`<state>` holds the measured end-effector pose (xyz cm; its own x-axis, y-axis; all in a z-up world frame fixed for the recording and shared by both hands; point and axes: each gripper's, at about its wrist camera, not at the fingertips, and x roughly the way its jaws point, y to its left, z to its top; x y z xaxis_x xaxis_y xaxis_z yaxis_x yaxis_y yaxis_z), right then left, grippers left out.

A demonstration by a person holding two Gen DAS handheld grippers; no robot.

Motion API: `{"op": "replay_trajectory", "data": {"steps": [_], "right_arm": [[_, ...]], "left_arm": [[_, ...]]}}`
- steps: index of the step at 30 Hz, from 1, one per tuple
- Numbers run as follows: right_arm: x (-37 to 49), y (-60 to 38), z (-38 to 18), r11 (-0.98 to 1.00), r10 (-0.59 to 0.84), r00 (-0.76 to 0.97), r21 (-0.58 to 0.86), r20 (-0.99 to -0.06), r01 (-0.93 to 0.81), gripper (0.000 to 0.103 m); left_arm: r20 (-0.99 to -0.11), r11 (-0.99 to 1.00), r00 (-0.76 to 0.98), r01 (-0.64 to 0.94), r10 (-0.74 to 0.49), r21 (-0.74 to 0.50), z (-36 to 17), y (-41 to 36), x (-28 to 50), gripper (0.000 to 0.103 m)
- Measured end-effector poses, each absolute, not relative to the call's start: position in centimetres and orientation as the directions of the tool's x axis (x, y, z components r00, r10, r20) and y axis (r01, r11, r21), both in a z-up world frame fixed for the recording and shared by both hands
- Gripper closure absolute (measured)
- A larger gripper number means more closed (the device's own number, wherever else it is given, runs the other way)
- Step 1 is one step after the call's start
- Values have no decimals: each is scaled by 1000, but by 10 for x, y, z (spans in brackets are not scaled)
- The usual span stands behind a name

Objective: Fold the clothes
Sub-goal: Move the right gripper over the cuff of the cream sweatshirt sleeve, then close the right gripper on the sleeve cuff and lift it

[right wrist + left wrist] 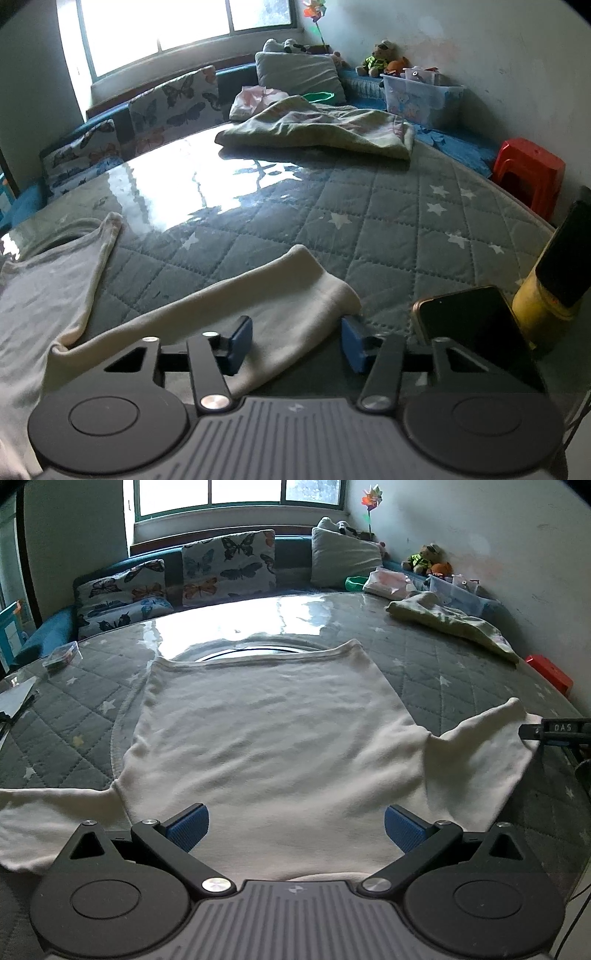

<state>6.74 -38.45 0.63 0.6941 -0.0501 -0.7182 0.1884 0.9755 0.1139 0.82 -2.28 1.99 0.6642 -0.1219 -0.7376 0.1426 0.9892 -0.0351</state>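
A white long-sleeved top (266,731) lies spread flat on the quilted grey table (461,672), hem toward the far side. My left gripper (295,829) is open and empty, hovering over the top's near edge by the collar. The top's right sleeve (236,306) stretches toward the right. My right gripper (297,343) is open, its blue pads on either side of the sleeve cuff without closing on it. The right gripper also shows at the sleeve end in the left wrist view (532,733).
A crumpled pale green cloth (317,129) lies at the far right of the table. A phone (476,325) and a yellow bottle (543,306) stand near my right gripper. A red stool (528,173), a clear storage box (421,98) and butterfly cushions (229,568) border the table.
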Motion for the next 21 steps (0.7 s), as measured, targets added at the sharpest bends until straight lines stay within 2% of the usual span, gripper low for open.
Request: {"op": "replay_trajectory", "data": {"steps": [6, 10, 13, 21], "right_arm": [[66, -396, 5, 959, -60, 706, 156, -705, 237, 64], [67, -397, 3, 961, -54, 716, 159, -696, 227, 94], [64, -399, 5, 959, -46, 730, 174, -681, 223, 100], [41, -392, 46, 969, 24, 814, 213, -580, 124, 101]], "left_arm": [[-741, 989, 660, 144, -124, -38, 18, -23, 10, 0], [-744, 989, 657, 142, -123, -38, 17, -22, 9, 0], [-746, 990, 656, 134, -115, -35, 17, -19, 8, 0], [-738, 994, 668, 98, -97, -42, 19, 0, 3, 0]]}}
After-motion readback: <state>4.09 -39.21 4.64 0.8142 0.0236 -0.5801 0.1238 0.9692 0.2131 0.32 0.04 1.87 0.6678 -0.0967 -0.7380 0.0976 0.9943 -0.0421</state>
